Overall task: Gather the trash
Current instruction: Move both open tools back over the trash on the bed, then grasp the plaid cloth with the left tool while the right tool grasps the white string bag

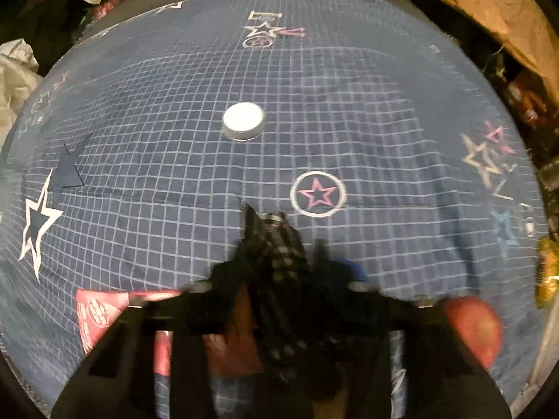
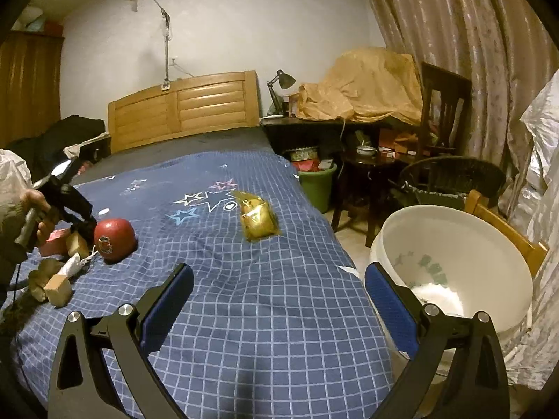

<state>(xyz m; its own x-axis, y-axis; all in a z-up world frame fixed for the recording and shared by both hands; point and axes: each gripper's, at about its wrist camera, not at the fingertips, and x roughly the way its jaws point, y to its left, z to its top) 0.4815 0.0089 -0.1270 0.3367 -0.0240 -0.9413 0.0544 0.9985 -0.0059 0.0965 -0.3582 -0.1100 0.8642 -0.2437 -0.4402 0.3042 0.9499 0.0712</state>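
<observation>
My left gripper (image 1: 279, 241) points down at the blue checked bedspread (image 1: 349, 111), blurred, its jaws close together over a brownish shape; a grip is unclear. In the right wrist view the left gripper (image 2: 83, 225), held by a hand, hangs right over a tan box (image 2: 77, 244). Around it lie a red apple (image 2: 114, 239), a pink packet (image 2: 52, 241), a white tissue (image 2: 71, 265) and a second tan box (image 2: 57, 288). A white cap (image 1: 243, 120) lies farther up the bed. My right gripper (image 2: 279, 272) is open and empty above the bed's near edge. A yellow packet (image 2: 258, 221) lies ahead of it.
A white bucket (image 2: 454, 230) with white plastic inside stands beside the bed at the right. Beyond it are a black basket (image 2: 450, 174), a green bucket (image 2: 316, 185), a dark chair (image 2: 443, 104) and a cluttered desk (image 2: 314, 125). A wooden headboard (image 2: 181, 104) closes the far end.
</observation>
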